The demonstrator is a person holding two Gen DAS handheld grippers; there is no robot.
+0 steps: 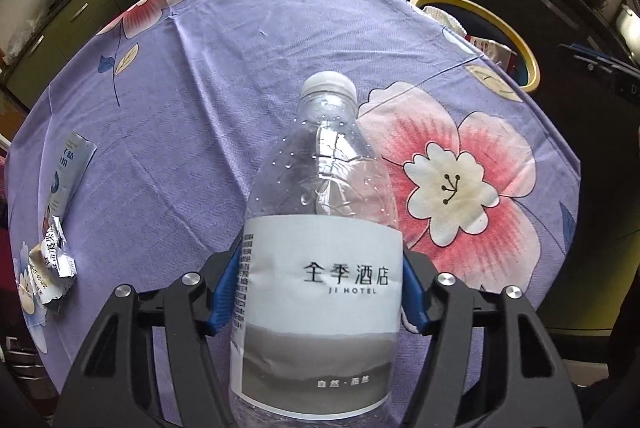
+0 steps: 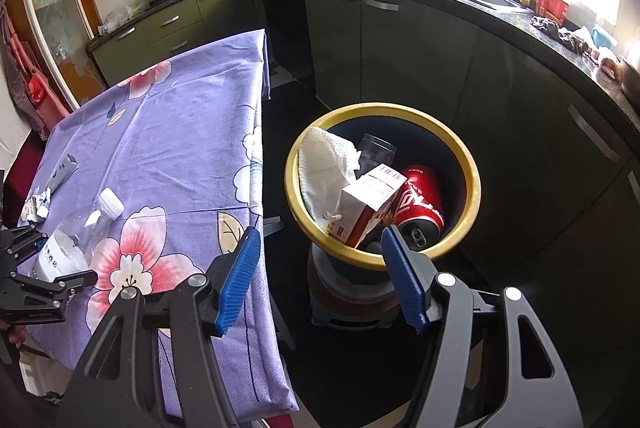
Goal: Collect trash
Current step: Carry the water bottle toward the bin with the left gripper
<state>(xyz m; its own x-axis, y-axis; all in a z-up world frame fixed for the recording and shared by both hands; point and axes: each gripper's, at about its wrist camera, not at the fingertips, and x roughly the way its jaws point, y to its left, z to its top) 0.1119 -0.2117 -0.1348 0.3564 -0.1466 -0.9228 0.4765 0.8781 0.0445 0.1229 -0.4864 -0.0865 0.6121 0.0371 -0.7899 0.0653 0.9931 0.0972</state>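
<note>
Low in the left wrist view, the left gripper (image 1: 316, 292) pinches a clear, seemingly empty water bottle (image 1: 320, 228) with white cap and grey-white label, lying on the floral tablecloth (image 1: 200, 88); the right gripper (image 2: 320, 280) is spread, empty.

Tablecloth (image 1: 224, 76) on worktop: showing lilac-purple ground, large pink flowers with white centres, small blue and beige leaves.
Water bottle (image 1: 320, 212): showing clear plastic, white cap; label running white above with black lettering, grey landscape band below.
Left tool (image 1: 320, 292): showing black frame, blue ribbed pads (image 1: 226, 288), silver pivot bolts. Right tool (image 2: 320, 268): showing the same black and blue.
Leaflet (image 1: 68, 172): showing white and pale blue print.
Crumpled wrapper (image 1: 50, 268): showing white with silver edges.
Trash bin (image 2: 460, 148): showing yellow rim, dark blue inside.
Soda can (image 2: 420, 204): showing red with white script.
Carton (image 2: 368, 204): showing white and red.
Paper towel (image 2: 324, 164): showing white.
Kitchen cabinets (image 2: 400, 48): showing dark olive green, silver handles.
</note>
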